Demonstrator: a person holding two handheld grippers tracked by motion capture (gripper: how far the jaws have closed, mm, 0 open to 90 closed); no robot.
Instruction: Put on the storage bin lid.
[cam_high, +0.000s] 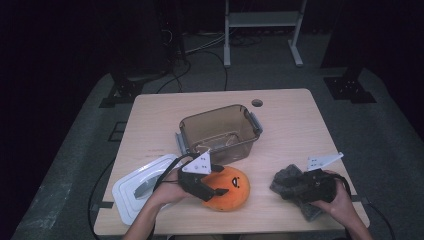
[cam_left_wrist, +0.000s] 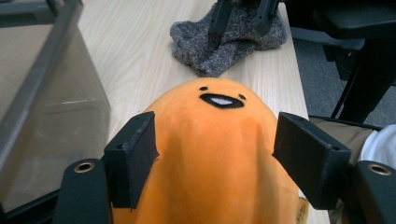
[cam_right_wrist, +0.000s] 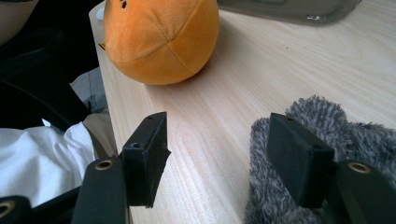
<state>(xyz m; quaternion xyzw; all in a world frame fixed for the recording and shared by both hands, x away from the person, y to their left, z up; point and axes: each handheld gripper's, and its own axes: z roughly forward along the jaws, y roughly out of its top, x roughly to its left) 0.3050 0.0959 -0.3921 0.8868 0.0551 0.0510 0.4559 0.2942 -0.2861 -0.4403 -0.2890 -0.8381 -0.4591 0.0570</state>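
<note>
Round, soft orange plush (cam_left_wrist: 210, 154) between parted black jaws; fuzzy grey knit (cam_left_wrist: 229, 39) nearby.

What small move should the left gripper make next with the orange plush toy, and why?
Probably close the left gripper on the orange plush toy. Its jaws straddle the toy without visibly squeezing it, the toy still lies on the table, and the open brown plastic bin stands just behind.

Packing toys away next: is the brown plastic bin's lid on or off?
Off. The brown bin stands open-topped on the table, and the white lid lies flat at the table's left corner, apart from it.
</note>
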